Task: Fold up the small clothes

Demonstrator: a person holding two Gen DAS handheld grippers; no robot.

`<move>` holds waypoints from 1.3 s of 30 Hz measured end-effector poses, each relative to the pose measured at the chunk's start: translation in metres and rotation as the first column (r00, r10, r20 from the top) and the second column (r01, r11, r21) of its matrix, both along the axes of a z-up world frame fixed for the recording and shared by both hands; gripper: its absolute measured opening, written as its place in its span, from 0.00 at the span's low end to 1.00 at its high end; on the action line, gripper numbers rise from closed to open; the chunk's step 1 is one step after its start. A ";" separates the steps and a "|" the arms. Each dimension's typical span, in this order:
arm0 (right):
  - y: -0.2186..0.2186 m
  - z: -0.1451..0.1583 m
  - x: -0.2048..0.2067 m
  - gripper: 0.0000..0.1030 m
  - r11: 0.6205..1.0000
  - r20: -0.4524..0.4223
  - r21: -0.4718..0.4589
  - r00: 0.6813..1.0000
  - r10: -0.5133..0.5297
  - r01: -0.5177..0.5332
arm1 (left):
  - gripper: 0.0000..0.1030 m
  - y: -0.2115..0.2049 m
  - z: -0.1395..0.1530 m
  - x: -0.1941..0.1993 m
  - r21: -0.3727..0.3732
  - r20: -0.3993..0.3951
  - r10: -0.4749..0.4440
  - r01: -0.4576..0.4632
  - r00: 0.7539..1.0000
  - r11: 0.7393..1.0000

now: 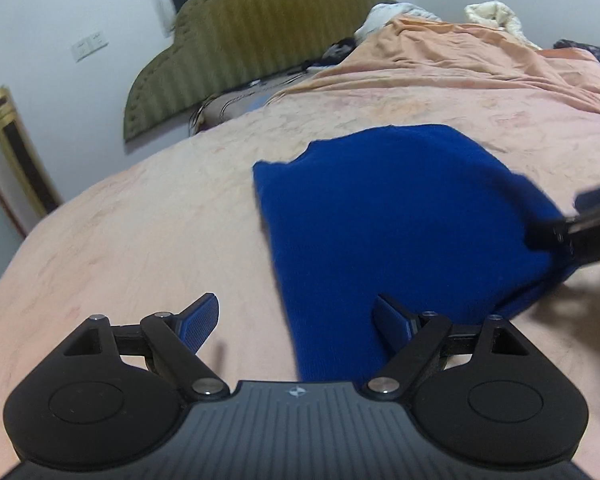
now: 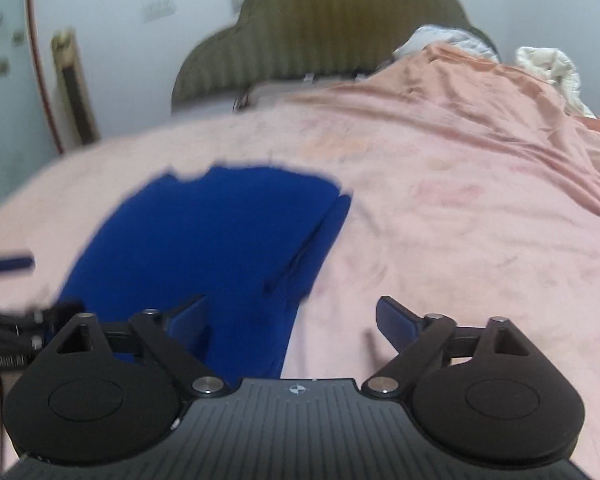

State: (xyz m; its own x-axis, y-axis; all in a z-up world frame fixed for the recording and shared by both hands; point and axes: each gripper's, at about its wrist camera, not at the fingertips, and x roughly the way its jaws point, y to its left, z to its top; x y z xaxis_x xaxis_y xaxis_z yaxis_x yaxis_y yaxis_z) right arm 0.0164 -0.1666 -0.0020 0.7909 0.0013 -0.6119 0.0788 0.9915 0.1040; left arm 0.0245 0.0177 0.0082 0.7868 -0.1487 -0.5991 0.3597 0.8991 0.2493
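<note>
A folded dark blue garment [image 1: 396, 216] lies flat on the pink bedspread [image 1: 140, 240]. My left gripper [image 1: 296, 320] is open and empty just above the garment's near left edge, with one finger over the cloth and one over the bedspread. The garment also shows in the right wrist view [image 2: 204, 248]. My right gripper [image 2: 290, 320] is open and empty over the garment's near right edge. The right gripper also reaches into the left wrist view [image 1: 572, 232] at the garment's right side.
A green padded headboard [image 1: 252, 40] stands at the far end of the bed. Crumpled white and dark bedding [image 1: 496, 16] is piled at the far right. A gold-framed object [image 1: 16, 152] leans on the wall at the left.
</note>
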 end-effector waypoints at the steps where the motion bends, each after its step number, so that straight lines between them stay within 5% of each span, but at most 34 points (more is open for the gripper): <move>1: 0.002 -0.007 0.001 0.84 1.000 -0.051 -0.013 0.999 -0.018 0.017 | 0.83 0.003 0.004 -0.005 -0.031 -0.009 0.011 -0.011 1.000 0.999; 6: -0.002 0.010 -0.030 0.93 0.990 0.011 0.043 0.991 -0.135 0.134 | 0.83 0.007 0.011 -0.017 -0.123 -0.087 0.120 -0.130 0.989 0.984; 15: 0.052 0.013 -0.050 0.99 0.998 -0.008 -0.054 0.999 -0.036 0.036 | 0.83 0.020 0.006 -0.029 -0.116 -0.170 0.242 -0.263 0.955 0.958; 39: 0.085 0.005 -0.073 0.99 0.995 -0.033 -0.101 0.999 -0.004 0.001 | 0.83 0.036 -0.002 -0.048 -0.077 -0.196 0.292 -0.311 0.936 0.947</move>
State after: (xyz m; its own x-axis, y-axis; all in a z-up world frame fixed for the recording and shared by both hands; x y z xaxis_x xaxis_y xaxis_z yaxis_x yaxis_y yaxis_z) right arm -0.0569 -0.0819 0.0027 0.7701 -0.0636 -0.6347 0.0828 0.9966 0.0005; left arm -0.0231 0.0538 0.0060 0.6848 0.0091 -0.7287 0.0976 0.9898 0.1040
